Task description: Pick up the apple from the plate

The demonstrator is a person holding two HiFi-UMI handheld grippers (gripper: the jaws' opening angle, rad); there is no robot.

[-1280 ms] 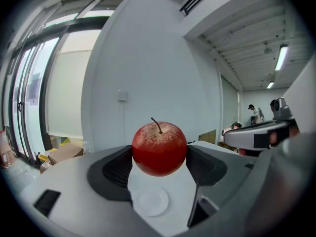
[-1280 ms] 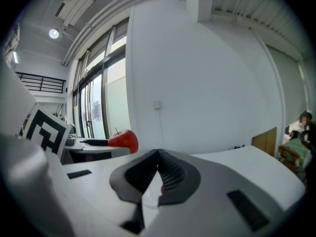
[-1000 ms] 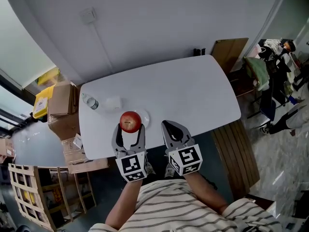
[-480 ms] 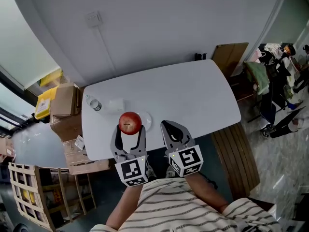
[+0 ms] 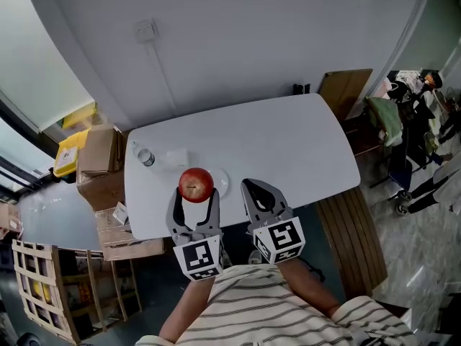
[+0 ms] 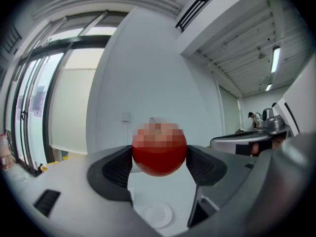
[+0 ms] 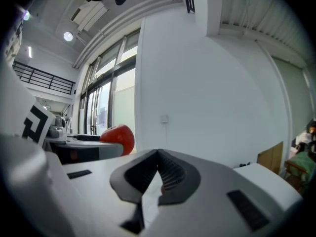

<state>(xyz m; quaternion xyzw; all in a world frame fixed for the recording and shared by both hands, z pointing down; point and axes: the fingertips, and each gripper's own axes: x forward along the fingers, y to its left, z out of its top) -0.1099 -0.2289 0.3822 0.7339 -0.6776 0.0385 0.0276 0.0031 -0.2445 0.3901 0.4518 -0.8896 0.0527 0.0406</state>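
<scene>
A red apple (image 5: 196,184) sits between the jaws of my left gripper (image 5: 194,197), which is shut on it and holds it in the air above the white table (image 5: 288,143). In the left gripper view the apple (image 6: 159,156) fills the gap between the black pads, and the small white plate (image 6: 155,214) lies bare on the table below it. In the head view that plate (image 5: 220,182) shows just right of the apple. My right gripper (image 5: 259,194) hangs beside the left one, shut with nothing in it. From the right gripper view the apple (image 7: 118,138) appears at the left.
A clear plastic bottle (image 5: 142,154) lies at the table's left end, with a small white object (image 5: 176,157) beside it. Cardboard boxes (image 5: 94,161) stand left of the table, a wooden pallet crate (image 5: 39,283) lower left. A wooden bench (image 5: 353,225) and chairs with clothes (image 5: 403,121) are on the right.
The apple stays clamped in my left gripper in all frames. The view has shifted a little; both grippers keep nearly the same place.
</scene>
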